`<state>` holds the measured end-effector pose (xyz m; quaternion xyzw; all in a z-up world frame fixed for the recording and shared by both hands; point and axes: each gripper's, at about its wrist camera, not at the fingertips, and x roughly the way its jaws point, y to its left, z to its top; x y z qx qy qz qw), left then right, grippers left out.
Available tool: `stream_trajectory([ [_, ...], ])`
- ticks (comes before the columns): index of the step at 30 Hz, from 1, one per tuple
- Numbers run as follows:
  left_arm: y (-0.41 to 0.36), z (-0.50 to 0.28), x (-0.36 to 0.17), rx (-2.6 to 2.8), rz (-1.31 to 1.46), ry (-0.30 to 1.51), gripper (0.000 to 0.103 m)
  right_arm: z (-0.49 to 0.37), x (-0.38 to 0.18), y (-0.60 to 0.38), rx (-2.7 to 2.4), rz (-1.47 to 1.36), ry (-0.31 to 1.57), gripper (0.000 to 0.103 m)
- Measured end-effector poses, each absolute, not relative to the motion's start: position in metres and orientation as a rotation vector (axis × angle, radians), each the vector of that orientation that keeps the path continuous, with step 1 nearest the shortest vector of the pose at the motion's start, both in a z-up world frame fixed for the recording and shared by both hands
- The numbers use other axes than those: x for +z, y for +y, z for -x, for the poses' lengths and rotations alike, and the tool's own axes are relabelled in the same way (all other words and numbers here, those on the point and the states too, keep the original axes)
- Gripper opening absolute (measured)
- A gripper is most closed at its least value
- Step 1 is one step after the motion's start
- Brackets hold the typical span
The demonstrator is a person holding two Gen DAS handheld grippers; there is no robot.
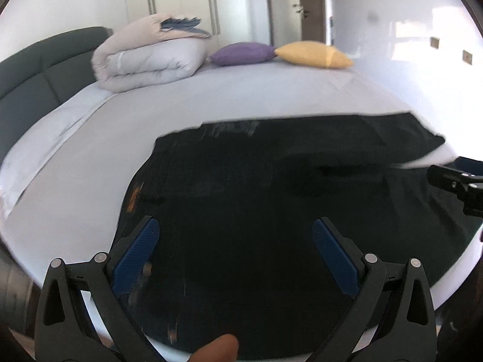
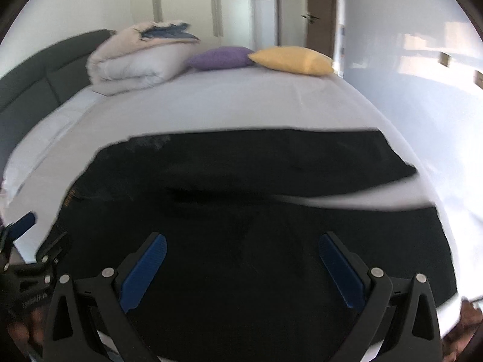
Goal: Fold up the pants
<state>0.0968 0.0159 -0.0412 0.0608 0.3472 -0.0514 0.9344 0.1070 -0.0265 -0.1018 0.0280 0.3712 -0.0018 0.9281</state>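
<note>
Pants [image 1: 271, 199] — black, legs slightly parted — lie flat along the near edge of the bed [image 1: 211, 96]. Left gripper [image 1: 235, 235] and right gripper [image 2: 241, 250] hover above them, fingers spread wide (grasping nothing).

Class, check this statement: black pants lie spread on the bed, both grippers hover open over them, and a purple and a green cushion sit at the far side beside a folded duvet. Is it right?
One detail is wrong: the cushion next to the purple cushion is yellow, not green, as both wrist views show. The rest stands: the pants lie spread on the bed, the left gripper and right gripper are open, and the folded duvet sits alongside.
</note>
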Motion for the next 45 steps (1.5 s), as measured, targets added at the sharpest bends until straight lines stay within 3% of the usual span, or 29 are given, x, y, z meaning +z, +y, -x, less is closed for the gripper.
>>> stream_trajectory([
  [11,0.043,-0.252,-0.058,-0.235,-0.281,0.814,0.103,-0.231,-0.094,-0.048,0.343,0.009,0.729,0.102],
  [16,0.075,-0.353,-0.057,-0.406,-0.248,0.812,0.103,-0.280,-0.110,-0.046,0.521,0.097,0.794,0.085],
  [23,0.091,-0.460,-0.092,-0.627,-0.317,0.997,0.102,-0.322,-0.122,-0.052,0.628,0.141,0.815,0.081],
  [30,0.105,-0.517,-0.143,-0.740,-0.307,1.206,0.083,-0.348,-0.132,-0.043,0.707,0.180,0.814,0.076],
  [32,0.108,-0.522,-0.145,-0.752,-0.309,1.193,0.078,-0.357,-0.135,-0.041,0.721,0.179,0.825,0.073],
  [34,0.112,-0.528,-0.143,-0.752,-0.284,1.184,0.051,-0.364,-0.138,-0.035,0.726,0.187,0.834,0.069],
  [35,0.115,-0.530,-0.142,-0.750,-0.279,1.181,0.027,-0.368,-0.140,-0.031,0.731,0.198,0.841,0.067],
  [41,0.114,-0.497,-0.133,-0.722,-0.374,1.102,0.007,-0.390,-0.143,0.000,0.758,0.297,0.863,0.064],
  [45,0.122,-0.469,-0.111,-0.674,-0.413,0.955,0.006,-0.407,-0.141,0.023,0.769,0.353,0.862,0.064],
])
